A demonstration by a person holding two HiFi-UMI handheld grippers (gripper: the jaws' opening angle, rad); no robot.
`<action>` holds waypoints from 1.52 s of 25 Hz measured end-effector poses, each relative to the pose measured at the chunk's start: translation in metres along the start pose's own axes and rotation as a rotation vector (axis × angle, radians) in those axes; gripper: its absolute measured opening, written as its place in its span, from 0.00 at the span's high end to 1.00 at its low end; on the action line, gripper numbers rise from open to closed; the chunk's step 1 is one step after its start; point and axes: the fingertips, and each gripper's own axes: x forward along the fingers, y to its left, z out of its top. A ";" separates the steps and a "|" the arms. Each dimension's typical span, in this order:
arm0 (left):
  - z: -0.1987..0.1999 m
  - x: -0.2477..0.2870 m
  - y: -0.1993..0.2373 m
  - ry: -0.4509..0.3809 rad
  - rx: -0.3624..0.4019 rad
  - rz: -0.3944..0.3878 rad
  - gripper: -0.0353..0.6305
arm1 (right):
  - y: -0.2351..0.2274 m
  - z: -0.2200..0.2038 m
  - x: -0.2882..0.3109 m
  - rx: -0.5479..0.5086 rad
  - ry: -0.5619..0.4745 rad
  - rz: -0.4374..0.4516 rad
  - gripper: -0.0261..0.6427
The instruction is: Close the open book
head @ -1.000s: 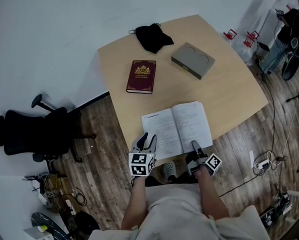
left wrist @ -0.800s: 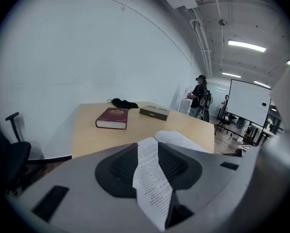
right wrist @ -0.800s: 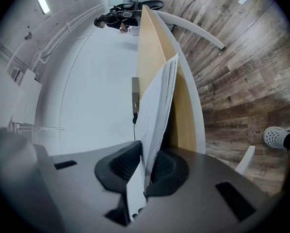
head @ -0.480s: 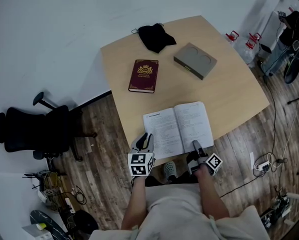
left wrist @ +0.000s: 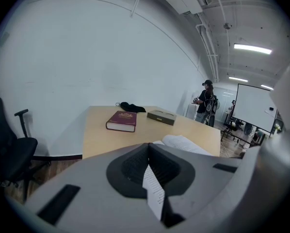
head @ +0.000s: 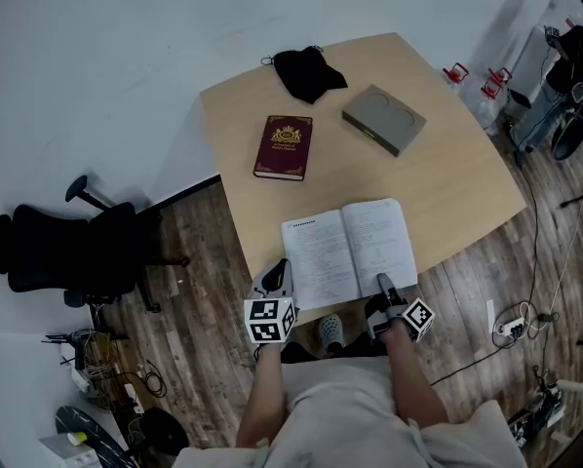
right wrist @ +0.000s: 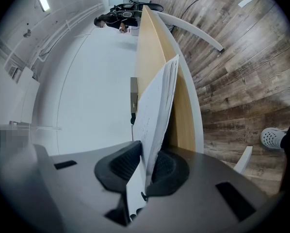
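**Jaws pinched onto both near edges of the open book [head: 350, 252]**

Jaws of the left gripper [head: 280, 273] have just been closing and now sit fully together. Only a thin leaf of printed paper is caught between the pads, and it looks like a page or very few from the book's left half, taken at its near corner. The right gripper [head: 381, 286] has jaws that have just tightened a little. They stand slightly apart only because a thicker sheaf from the right half fills them, pressed on both sides.

The split probably has a purpose. The right grip seems meant to anchor the book so it does not skate on the smooth table [head: 447, 183], while the left takes the side to be swung over the spine. With so little paper in the left jaws, a single page may lift rather than the whole half.

The book lies spread at the table's near edge, directly before the person, with its near edge seeming to overhang, which would let the jaws reach under it. Its pages are white with dense small print, the gutter runs away from the person, and the right-hand leaves bow upward. A red book [head: 283, 147], a grey box [head: 384, 118] and a black cloth [head: 306, 71] lie well apart, further back
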 end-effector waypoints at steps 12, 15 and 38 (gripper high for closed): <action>0.000 -0.002 0.005 -0.009 -0.009 0.010 0.91 | -0.009 0.002 0.005 -0.098 -0.037 -0.206 0.89; 0.002 -0.003 0.003 -0.009 -0.005 0.011 0.91 | -0.008 0.003 0.004 -0.184 -0.039 -0.266 0.89; -0.012 -0.014 0.013 0.016 -0.018 0.060 0.91 | 0.001 0.002 0.004 -0.505 -0.010 -0.392 0.91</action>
